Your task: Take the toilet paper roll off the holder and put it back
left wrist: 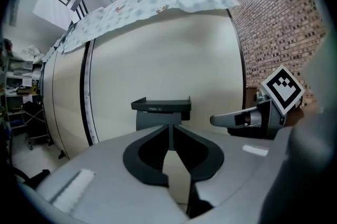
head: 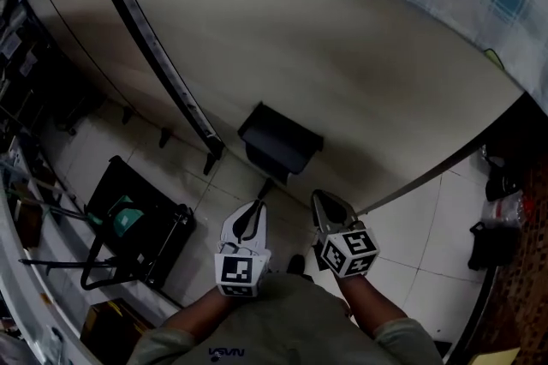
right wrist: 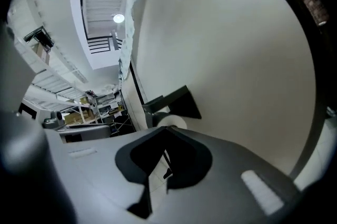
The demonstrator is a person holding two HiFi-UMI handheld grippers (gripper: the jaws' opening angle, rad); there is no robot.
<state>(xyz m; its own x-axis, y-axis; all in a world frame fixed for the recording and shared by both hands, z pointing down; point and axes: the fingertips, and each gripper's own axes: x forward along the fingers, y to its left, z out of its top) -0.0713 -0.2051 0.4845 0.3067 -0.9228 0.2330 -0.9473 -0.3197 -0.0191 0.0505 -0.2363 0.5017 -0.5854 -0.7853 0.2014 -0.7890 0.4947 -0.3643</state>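
likely a workshop: cluttered shelves, brick wall, cloth-topped panel.

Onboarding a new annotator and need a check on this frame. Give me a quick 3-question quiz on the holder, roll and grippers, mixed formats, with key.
1. True or false: the toilet paper roll sits under the black top of the holder.
2. The left gripper has its jaws: A) together, with nothing between them; B) spread wide; C) clamped on the roll.
3. Short answer: what is the holder fixed to?

Key: 1 true. 2 A. 3 the beige wall panel.
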